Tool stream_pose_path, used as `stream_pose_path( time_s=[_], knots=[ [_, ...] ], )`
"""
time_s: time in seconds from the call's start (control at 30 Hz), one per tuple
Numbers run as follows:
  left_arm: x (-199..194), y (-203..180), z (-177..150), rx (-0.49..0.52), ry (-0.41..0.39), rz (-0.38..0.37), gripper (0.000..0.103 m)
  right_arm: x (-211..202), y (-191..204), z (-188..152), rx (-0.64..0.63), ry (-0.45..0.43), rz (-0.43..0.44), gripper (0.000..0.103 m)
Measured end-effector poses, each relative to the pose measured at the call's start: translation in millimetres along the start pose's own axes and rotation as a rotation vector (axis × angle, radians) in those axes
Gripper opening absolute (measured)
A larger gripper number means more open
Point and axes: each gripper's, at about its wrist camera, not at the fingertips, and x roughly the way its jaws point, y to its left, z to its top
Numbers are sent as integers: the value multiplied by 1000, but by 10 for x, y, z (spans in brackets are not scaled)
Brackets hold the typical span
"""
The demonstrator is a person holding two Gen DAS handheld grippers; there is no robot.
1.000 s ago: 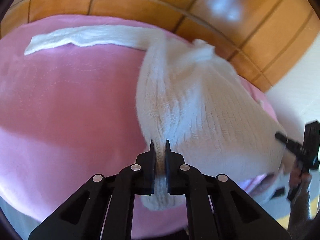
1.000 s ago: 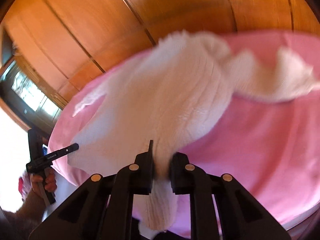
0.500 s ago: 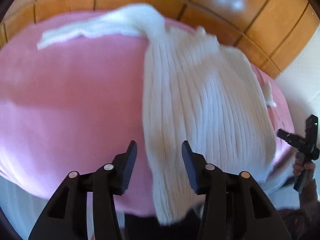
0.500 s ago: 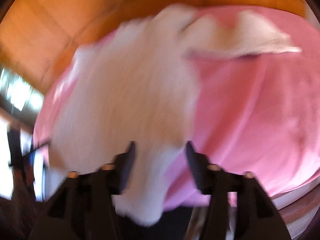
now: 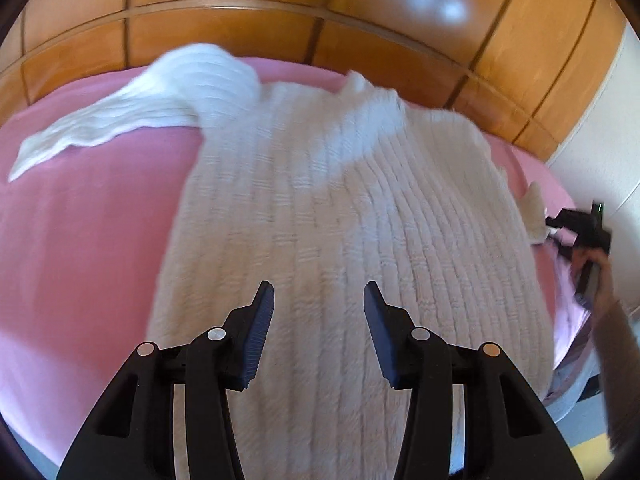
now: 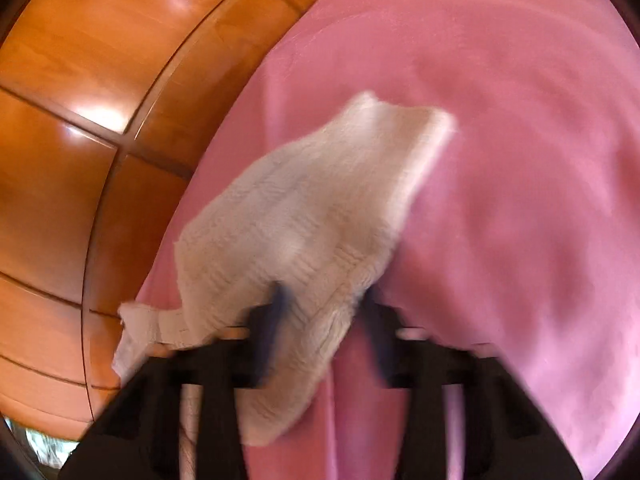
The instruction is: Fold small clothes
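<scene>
- Left wrist view looks steeply down, close over the white sweater (image 5: 340, 220) on the pink bed (image 5: 80, 240).
- Right wrist view, rolled and blurred, shares the sweater (image 6: 304, 216), bed (image 6: 500, 160) and wooden panelling (image 6: 80, 120).

White ribbed knit sweater (image 5: 320, 216) lies flat on pink blanket (image 5: 88, 240), one sleeve stretched out to the left. Left gripper (image 5: 319, 300) hovers over the hem end w/ jaws apart, nothing between them but sweater below. At right edge, right gripper (image 5: 580, 228), black, held in a hand (image 5: 600, 276), by a bit of white knit. Glossy wooden panelled headboard (image 5: 280, 24) behind.
</scene>
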Motion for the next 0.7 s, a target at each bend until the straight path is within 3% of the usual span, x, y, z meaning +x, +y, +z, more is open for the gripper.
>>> stream_pose_path(
  time_s=[0.17,0.27,0.37,0.43,0.53,0.57,0.6,0.63,0.67,0.7],
  knots=[
    [269,-75,-13,26,65,44,45,-519,257,332,-183,-198,-82,5],
    [364,-22,-60,-6,95,42,45,-718,188,567,-223,-314,-238,5],
    [384,-37,-73,5,90,59,47,-563,-32,725,-213,-318,-393,5],
    [383,-38,-74,6,91,58,49,-306,-160,735,-218,-273,-511,5],
    [331,-3,-39,-12,94,30,50,-124,-277,654,-229,-228,-547,11],
    [298,22,-24,-28,89,9,50,-143,-259,608,-236,-236,-539,19],
    [219,95,4,-58,73,-26,50,-176,-207,548,-239,-236,-518,46],
    [159,174,35,-79,58,-38,50,-221,-161,504,-240,-245,-512,61],
    [65,300,74,-114,29,-40,51,-304,-134,453,-246,-266,-510,73],
    [7,394,104,-139,7,-32,51,-407,-97,413,-260,-286,-506,74]
  ],
)
